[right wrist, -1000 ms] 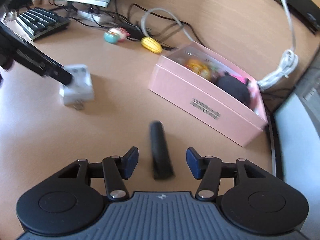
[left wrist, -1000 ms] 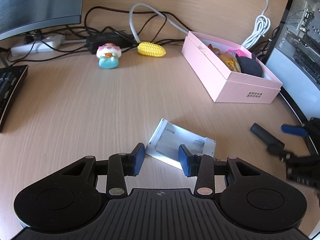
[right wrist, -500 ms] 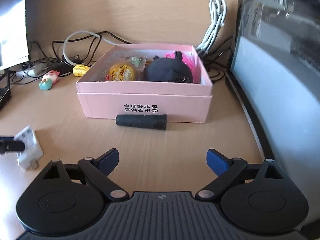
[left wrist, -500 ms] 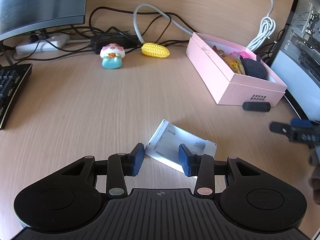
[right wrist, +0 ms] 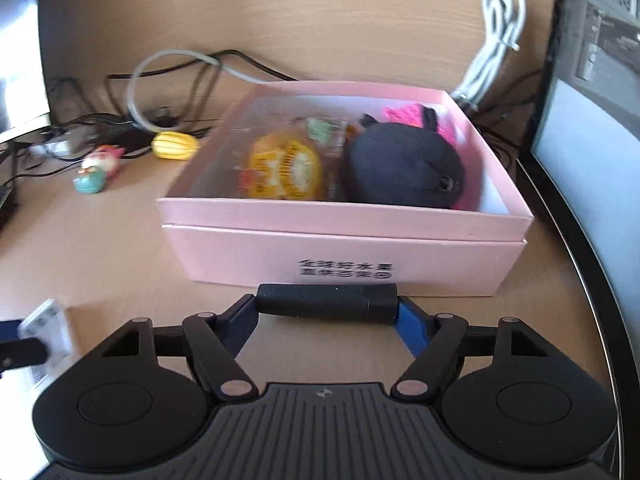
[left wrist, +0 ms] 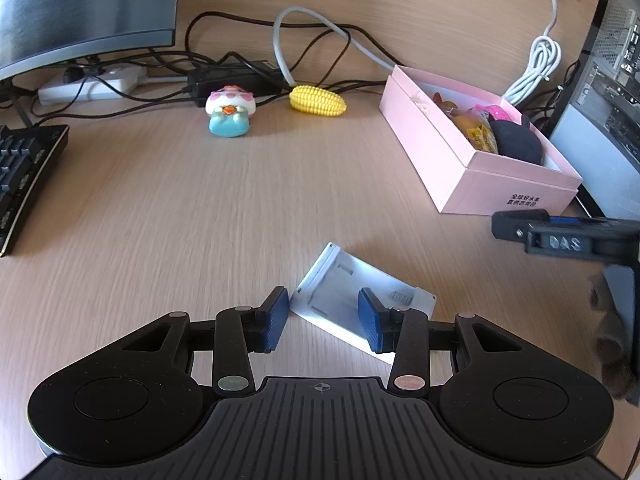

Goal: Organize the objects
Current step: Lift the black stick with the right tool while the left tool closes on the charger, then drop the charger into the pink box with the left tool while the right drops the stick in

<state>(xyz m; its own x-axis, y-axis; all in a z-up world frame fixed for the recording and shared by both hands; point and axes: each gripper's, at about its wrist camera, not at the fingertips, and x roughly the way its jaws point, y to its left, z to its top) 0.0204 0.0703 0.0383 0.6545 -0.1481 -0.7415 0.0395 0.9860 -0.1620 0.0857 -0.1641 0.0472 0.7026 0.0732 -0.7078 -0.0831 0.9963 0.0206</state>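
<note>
A pink box (right wrist: 344,256) holds a black plush toy (right wrist: 404,168), a yellow snack pack (right wrist: 286,168) and pink items. A black cylinder (right wrist: 326,303) lies crosswise against the box's front wall. My right gripper (right wrist: 326,320) is wide open with a finger at each end of the cylinder. My left gripper (left wrist: 323,320) is open over a white charger (left wrist: 360,304) on the desk. The pink box (left wrist: 472,148) also shows in the left wrist view, with a toy corn (left wrist: 318,101) and a small figurine (left wrist: 230,116) behind.
A keyboard (left wrist: 24,176) lies at the left, a monitor (left wrist: 80,8) behind it. Cables and a power strip (left wrist: 92,84) run along the back wall. A computer case (right wrist: 592,120) stands right of the box. The right gripper's finger (left wrist: 560,236) shows in the left wrist view.
My right gripper has moved forward and now straddles the black cylinder lengthwise by the box. My left gripper has stayed over the white charger.
</note>
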